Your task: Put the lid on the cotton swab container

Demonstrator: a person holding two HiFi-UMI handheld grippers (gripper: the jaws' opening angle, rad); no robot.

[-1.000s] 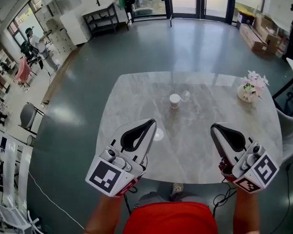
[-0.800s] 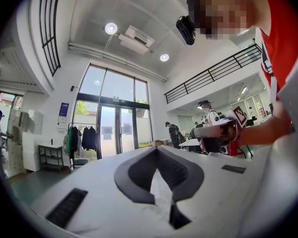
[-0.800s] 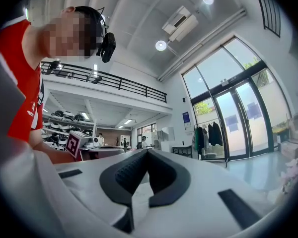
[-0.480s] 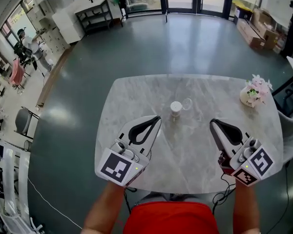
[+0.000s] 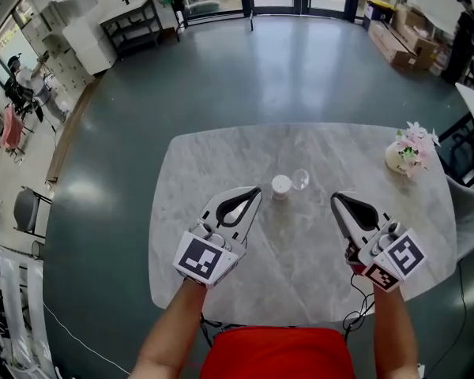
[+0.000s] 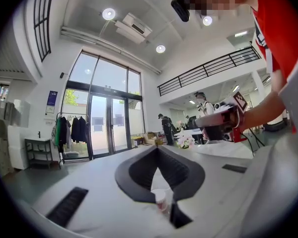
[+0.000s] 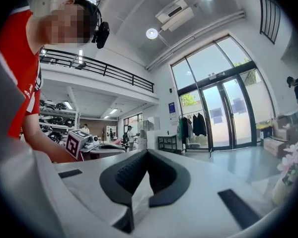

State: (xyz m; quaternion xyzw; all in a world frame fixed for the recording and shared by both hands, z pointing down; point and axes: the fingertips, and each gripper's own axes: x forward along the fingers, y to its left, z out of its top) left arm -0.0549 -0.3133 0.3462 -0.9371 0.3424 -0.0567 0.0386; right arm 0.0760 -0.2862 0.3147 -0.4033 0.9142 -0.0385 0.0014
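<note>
A small white cotton swab container [image 5: 281, 185] stands upright in the middle of the marble table [image 5: 221, 144]. Its clear round lid [image 5: 300, 179] lies on the table just to its right. My left gripper [image 5: 257, 189] is shut and empty, its tip a short way left of the container. Through that gripper's jaw loop the container [image 6: 161, 200] shows low in the left gripper view, beyond the closed tips [image 6: 157, 148]. My right gripper [image 5: 334, 199] is shut and empty too, to the right of the lid and nearer me. In the right gripper view the jaws [image 7: 147, 151] meet with nothing between them.
A pot of pink and white flowers [image 5: 407, 152] stands at the table's far right corner. A chair [image 5: 468, 212] sits past the right edge. Grey floor surrounds the table, with shelves and people far off at the left.
Both grippers have moved forward over the table toward the container and lid. The left tip now lies close beside the container. The jaws have stayed shut.
</note>
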